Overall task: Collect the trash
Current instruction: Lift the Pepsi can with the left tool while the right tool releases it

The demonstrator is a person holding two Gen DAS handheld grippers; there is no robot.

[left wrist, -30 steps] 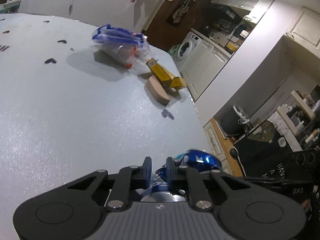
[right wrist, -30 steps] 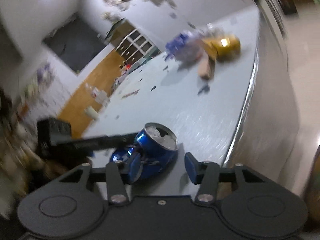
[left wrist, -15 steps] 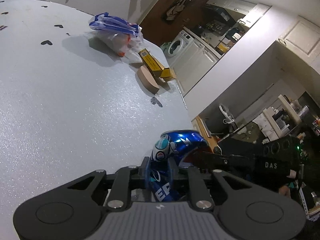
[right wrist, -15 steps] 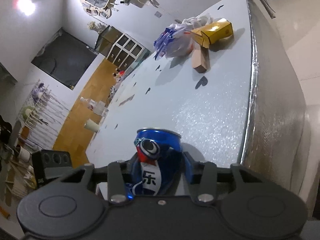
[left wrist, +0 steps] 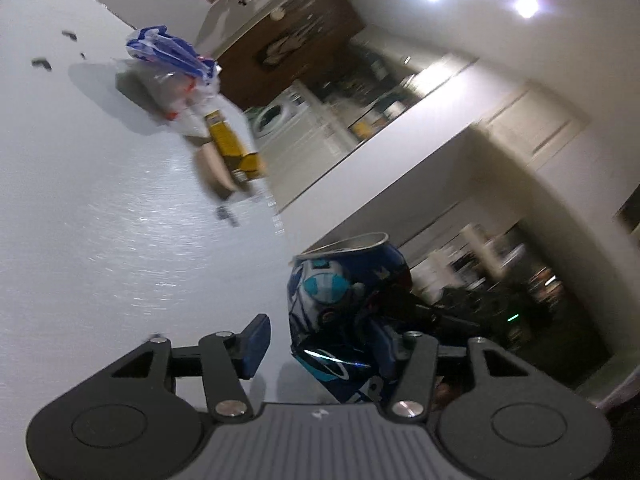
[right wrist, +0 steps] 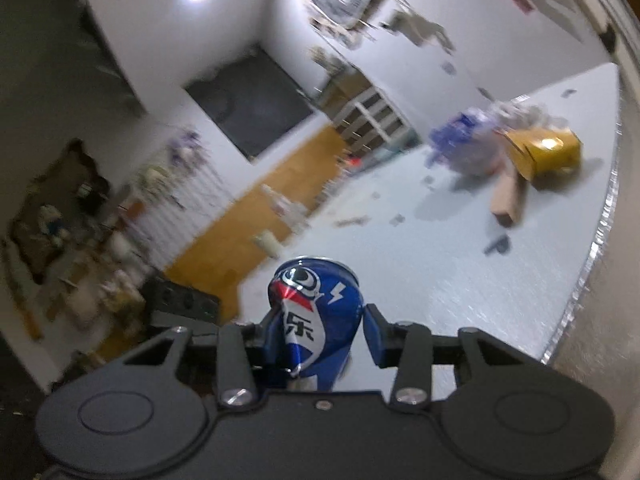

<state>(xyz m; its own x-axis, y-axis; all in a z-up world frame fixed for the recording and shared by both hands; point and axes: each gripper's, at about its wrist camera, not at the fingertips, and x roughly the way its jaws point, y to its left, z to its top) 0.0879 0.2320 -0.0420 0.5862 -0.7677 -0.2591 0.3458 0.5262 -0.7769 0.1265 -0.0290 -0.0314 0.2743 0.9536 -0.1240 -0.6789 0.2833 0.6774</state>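
While your right gripper (right wrist: 316, 344) clamps the dented blue can (right wrist: 314, 320) between its fingers, your left gripper (left wrist: 324, 344) stands wide, its left finger clear of the can (left wrist: 344, 312). Farther along the grey table (right wrist: 460, 280) lie a tan block (right wrist: 509, 200), a yellow box (right wrist: 546, 152) and a plastic bag (left wrist: 172, 68), bunched together.

The left claw (left wrist: 324, 344) stands with its fingers spread wide apart, while the right claw (right wrist: 316, 334) has both fingers pressed against the blue can (right wrist: 314, 320).
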